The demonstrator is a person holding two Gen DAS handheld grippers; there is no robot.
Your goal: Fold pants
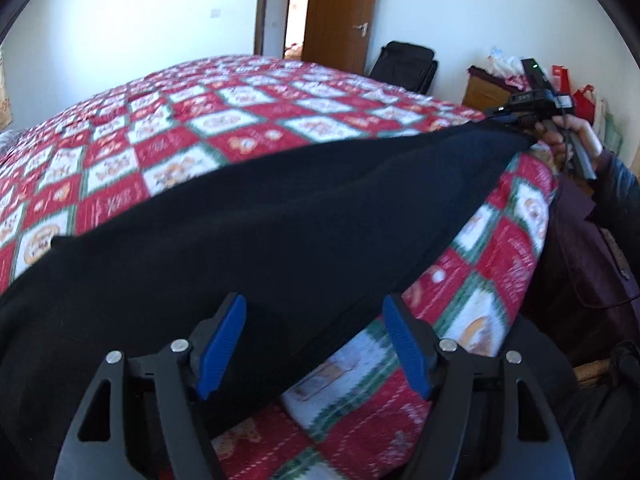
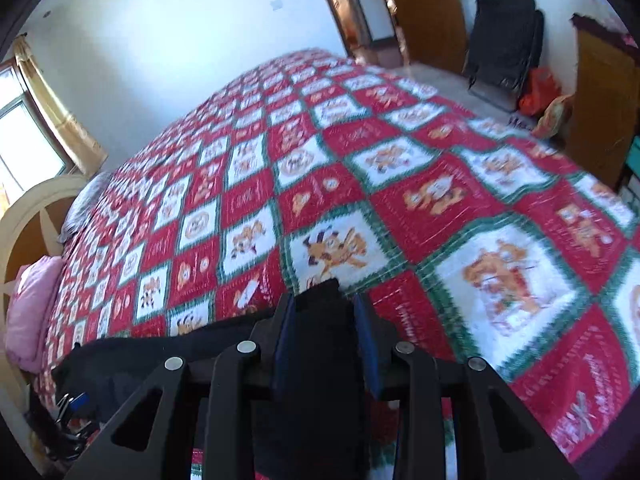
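Black pants (image 1: 256, 232) stretch in a long band across the red, white and green quilted bed (image 1: 224, 120), from lower left to upper right. My left gripper (image 1: 314, 304) hangs open over the near end; the pants' edge lies between its blue pads (image 1: 222, 344), which stand apart from the cloth. At the far right end a hand holds my right gripper (image 1: 516, 122), which pinches the pants. In the right wrist view my right gripper (image 2: 326, 304) is shut on a thick wad of the black pants (image 2: 324, 360), and the rest of the pants trails off to the lower left.
The person's dark purple clothing (image 1: 592, 248) stands at the bed's right edge. A black folding chair (image 1: 404, 64), a wooden door (image 1: 340, 16) and a wooden cabinet (image 1: 484, 88) line the far wall. A pink pillow (image 2: 32, 316) lies by the headboard (image 2: 36, 208).
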